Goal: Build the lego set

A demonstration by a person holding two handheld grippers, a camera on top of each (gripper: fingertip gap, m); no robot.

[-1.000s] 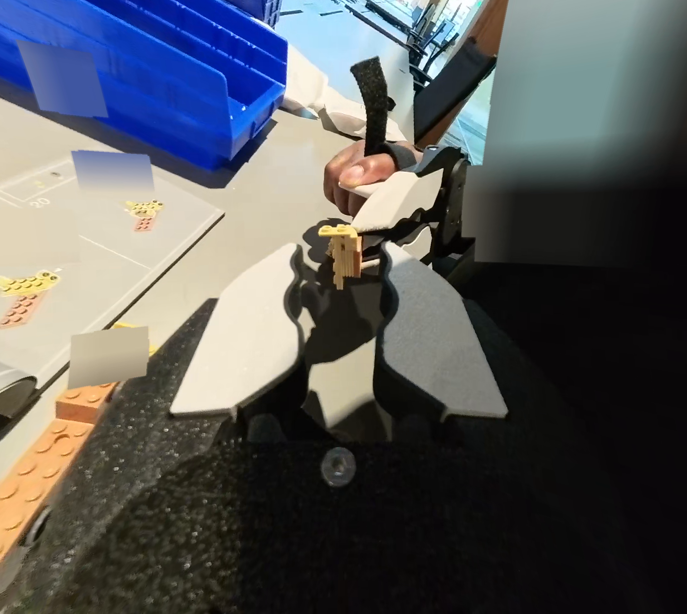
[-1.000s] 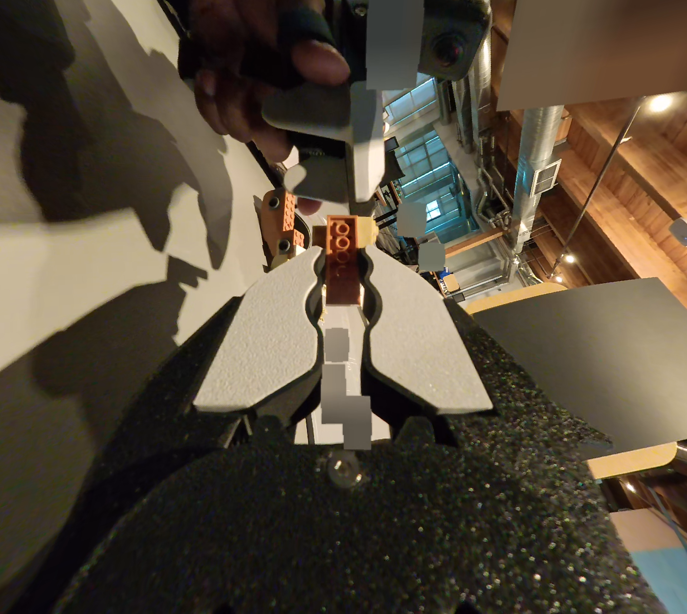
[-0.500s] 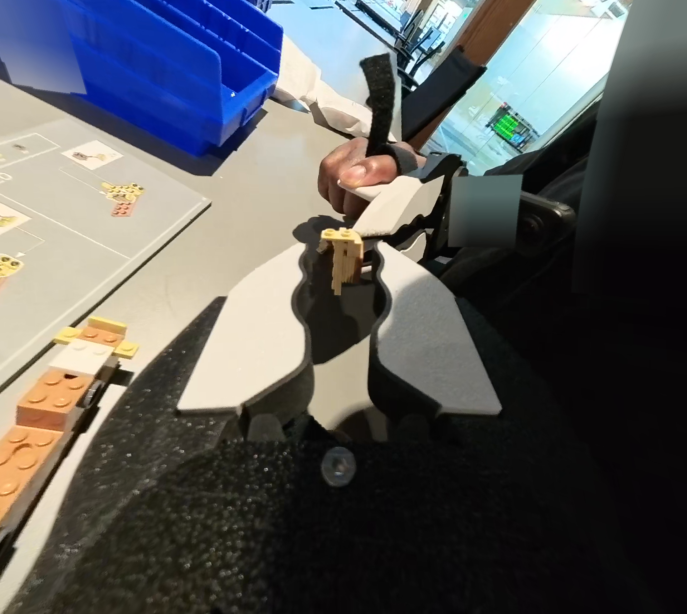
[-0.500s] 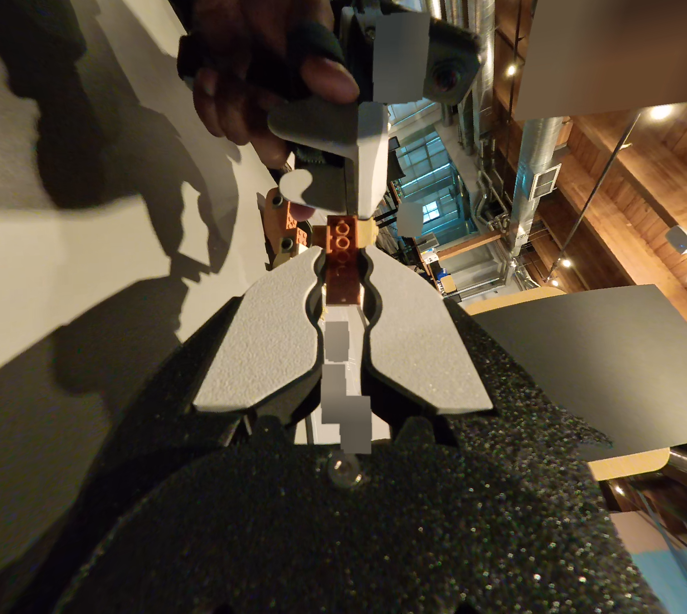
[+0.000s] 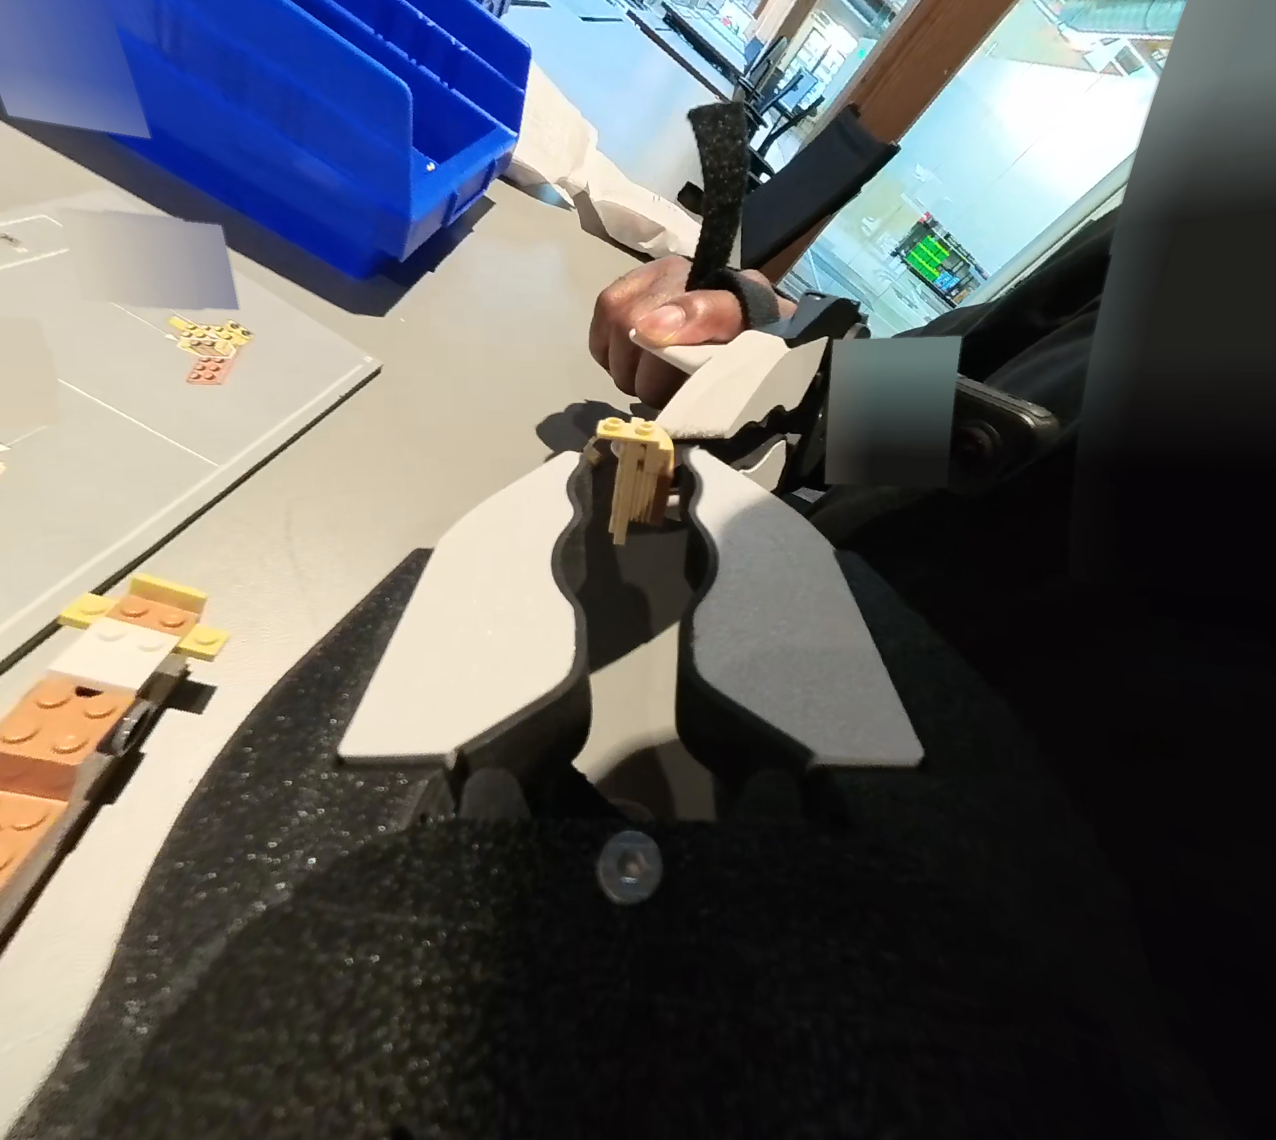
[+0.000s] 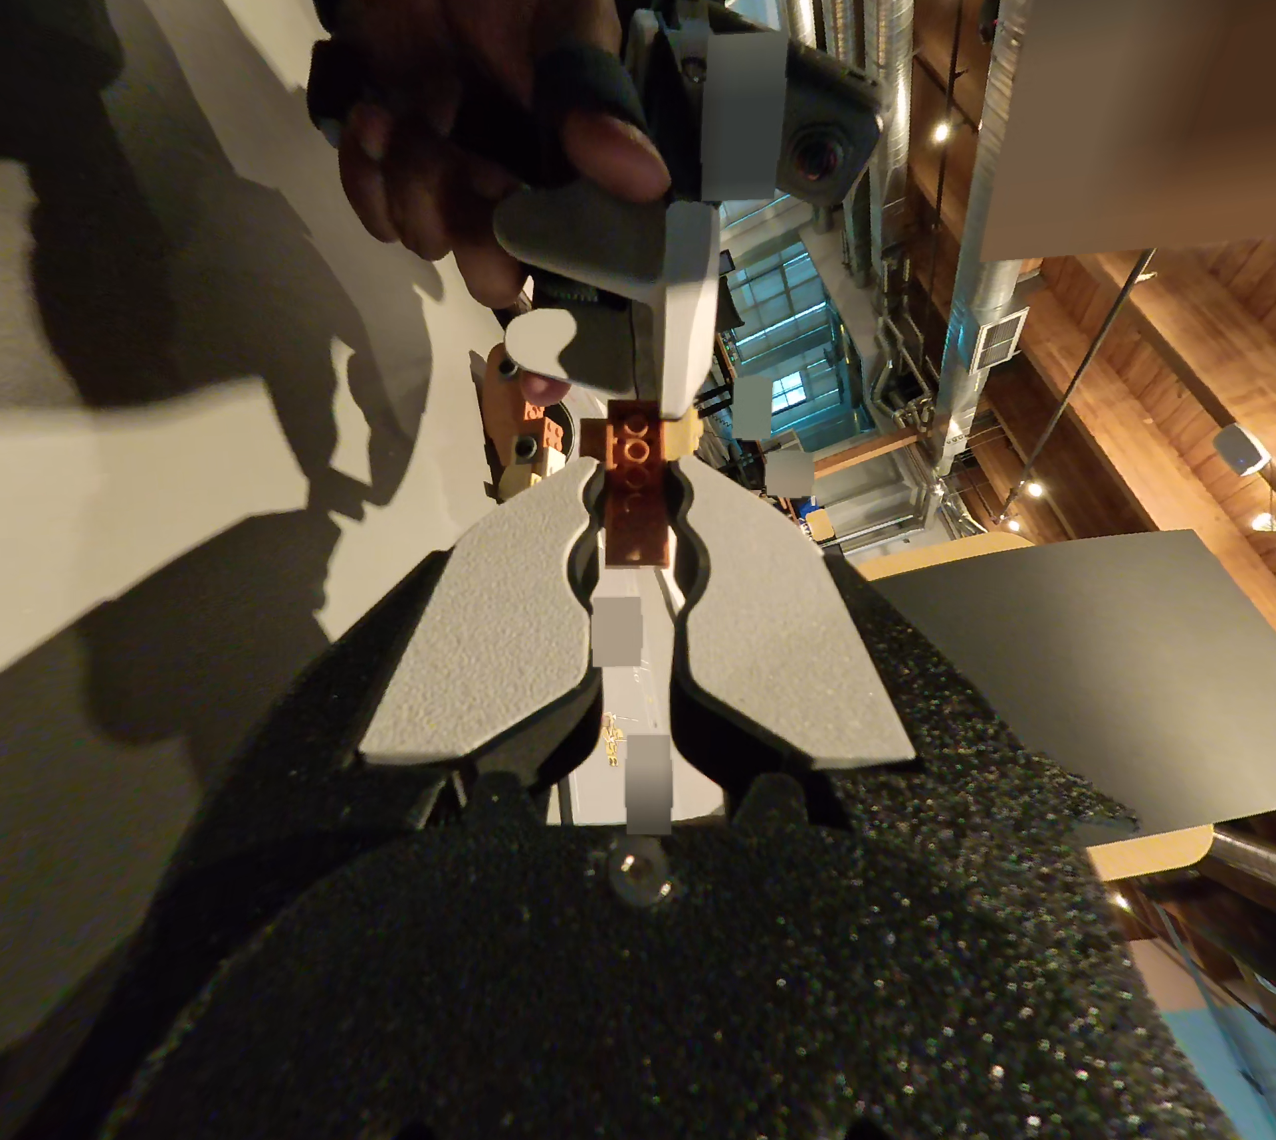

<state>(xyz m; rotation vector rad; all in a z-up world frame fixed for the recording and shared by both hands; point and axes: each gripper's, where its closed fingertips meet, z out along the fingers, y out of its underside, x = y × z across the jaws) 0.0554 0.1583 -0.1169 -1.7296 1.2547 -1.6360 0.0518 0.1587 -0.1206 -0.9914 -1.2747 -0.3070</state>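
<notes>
Tan and yellow, the small stepped brick assembly sits between the left gripper tips, jaws part-open and wider than the piece; whether they touch it is unclear. The printed grey instruction sheet has slid leftward. In the right view, the right gripper stays clamped narrow on the reddish-brown studded plate; the other gripper's finger has come against the tan end, so the join appears under way.

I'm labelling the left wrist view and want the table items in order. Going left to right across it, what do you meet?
Orange and white lego build → instruction sheet → blue bins → small tan lego piece between the left hand-held gripper fingers → right hand-held gripper with the hand holding it.
</notes>
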